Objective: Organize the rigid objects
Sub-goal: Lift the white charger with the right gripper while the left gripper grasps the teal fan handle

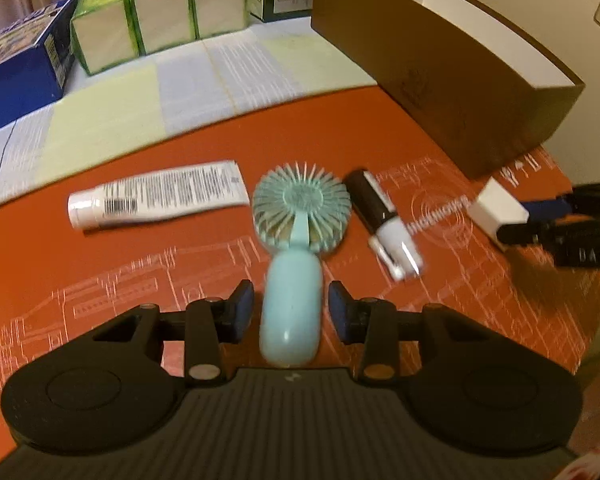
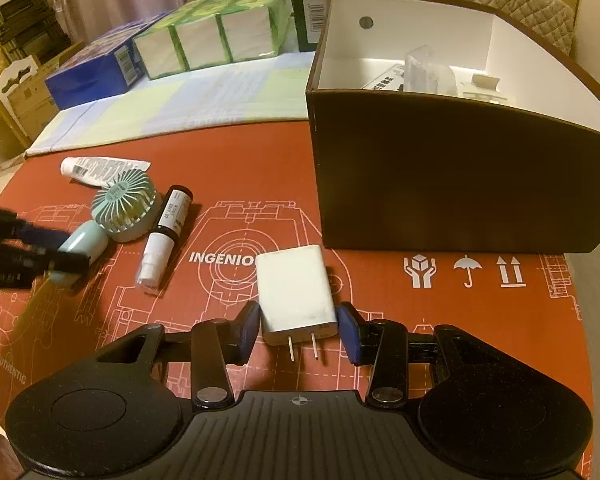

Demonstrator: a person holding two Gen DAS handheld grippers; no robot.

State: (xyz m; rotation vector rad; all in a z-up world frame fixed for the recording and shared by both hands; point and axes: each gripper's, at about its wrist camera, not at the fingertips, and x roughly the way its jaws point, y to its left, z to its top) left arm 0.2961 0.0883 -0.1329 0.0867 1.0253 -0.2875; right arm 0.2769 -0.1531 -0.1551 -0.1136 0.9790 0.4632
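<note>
Now the light, hard fan [image 1: 296, 248] is best held by its handle, where the left gripper's [image 1: 291, 312] pads sit just apart; the plug [image 2: 296, 294] is clamped by the right gripper [image 2: 299, 326] near the box [image 2: 460, 176].

left wrist view: looking steeply down, close above the orange mat [image 1: 180, 272], facing its far edge.
right wrist view: looking likewise, nearer the brown box [image 2: 452, 184].
shared: both showing the fan [image 1: 296, 240] and charger [image 2: 296, 292].
</note>
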